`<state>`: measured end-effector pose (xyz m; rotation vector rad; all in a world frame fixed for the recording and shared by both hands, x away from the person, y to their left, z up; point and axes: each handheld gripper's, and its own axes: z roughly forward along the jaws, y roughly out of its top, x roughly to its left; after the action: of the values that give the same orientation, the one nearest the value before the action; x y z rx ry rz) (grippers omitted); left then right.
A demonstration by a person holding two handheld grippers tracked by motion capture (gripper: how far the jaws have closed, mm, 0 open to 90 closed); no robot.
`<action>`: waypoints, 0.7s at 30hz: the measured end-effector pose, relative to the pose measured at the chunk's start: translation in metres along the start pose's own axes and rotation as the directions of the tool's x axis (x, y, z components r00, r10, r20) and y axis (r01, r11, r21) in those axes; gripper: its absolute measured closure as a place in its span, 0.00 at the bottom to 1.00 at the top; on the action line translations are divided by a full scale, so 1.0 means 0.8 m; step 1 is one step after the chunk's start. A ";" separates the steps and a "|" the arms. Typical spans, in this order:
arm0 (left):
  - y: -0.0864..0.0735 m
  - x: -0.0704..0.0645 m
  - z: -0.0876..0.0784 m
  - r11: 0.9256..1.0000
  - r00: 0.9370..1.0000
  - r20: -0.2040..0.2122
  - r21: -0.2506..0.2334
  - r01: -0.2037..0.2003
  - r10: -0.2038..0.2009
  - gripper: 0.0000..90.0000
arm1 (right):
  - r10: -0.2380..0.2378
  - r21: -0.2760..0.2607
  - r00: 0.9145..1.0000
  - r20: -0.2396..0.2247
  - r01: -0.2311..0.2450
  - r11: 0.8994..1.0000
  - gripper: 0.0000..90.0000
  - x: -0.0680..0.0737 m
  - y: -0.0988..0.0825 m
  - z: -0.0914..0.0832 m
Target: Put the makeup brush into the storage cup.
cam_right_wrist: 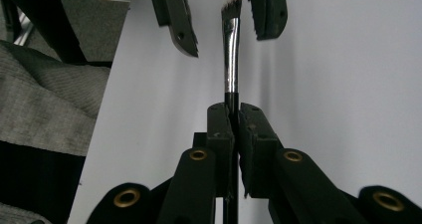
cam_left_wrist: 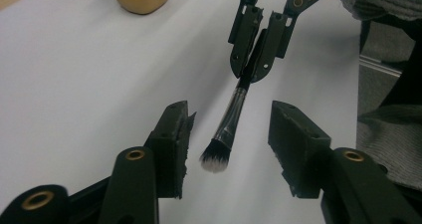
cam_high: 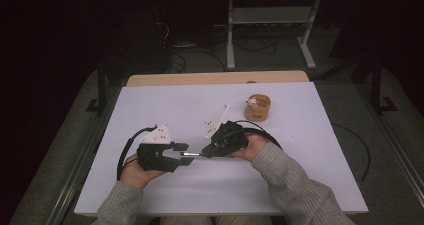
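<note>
right hand-held gripper (cam_right_wrist: 232, 115) is clamping the brush (cam_left_wrist: 227, 127) handle; left hand-held gripper (cam_left_wrist: 229, 134), half open, should be closing squarely around the metal collar

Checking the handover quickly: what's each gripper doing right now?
Left gripper: open, jaws either side of the brush tip, not touching it.
Right gripper: closed on the brush handle.

A white table (cam_high: 150, 110) stands on grey floor (cam_high: 350, 75) in a dark room, a metal frame (cam_high: 272, 20) behind it.
</note>
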<state>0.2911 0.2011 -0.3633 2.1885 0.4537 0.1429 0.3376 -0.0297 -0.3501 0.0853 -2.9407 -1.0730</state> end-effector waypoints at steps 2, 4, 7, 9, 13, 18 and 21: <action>0.000 0.001 0.002 1.000 1.000 0.023 0.004 0.003 -0.003 0.61 | -0.004 -0.001 1.000 -0.004 0.004 1.000 0.92 0.000 0.000 0.000; -0.001 0.002 0.005 1.000 0.999 0.047 0.012 0.009 -0.009 0.66 | -0.006 -0.001 1.000 -0.012 0.006 1.000 0.92 0.001 -0.001 0.002; -0.001 0.002 0.007 1.000 0.997 0.071 0.014 0.019 -0.019 0.75 | -0.015 0.003 1.000 -0.020 0.015 1.000 0.92 0.002 -0.002 0.004; -0.001 0.004 0.008 1.000 0.996 0.083 0.020 0.017 -0.019 0.78 | -0.020 0.004 1.000 -0.019 0.020 1.000 0.92 0.003 -0.003 0.005; -0.002 0.006 0.009 0.999 0.994 0.107 0.025 0.025 -0.028 0.85 | -0.022 0.003 0.999 -0.029 0.022 1.000 0.92 0.005 -0.005 0.007; -0.002 0.007 0.012 0.999 0.990 0.134 0.047 0.027 -0.033 0.87 | -0.044 0.008 0.999 -0.030 0.044 0.999 0.92 0.007 -0.008 0.009; -0.002 0.008 0.014 0.998 0.988 0.147 0.049 0.029 -0.036 0.87 | -0.045 0.005 0.999 -0.030 0.045 0.999 0.92 0.009 -0.009 0.008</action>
<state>0.2995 0.1960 -0.3718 2.2178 0.4122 -0.0484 0.3306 -0.0314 -0.3600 0.1673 -2.9289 -1.0599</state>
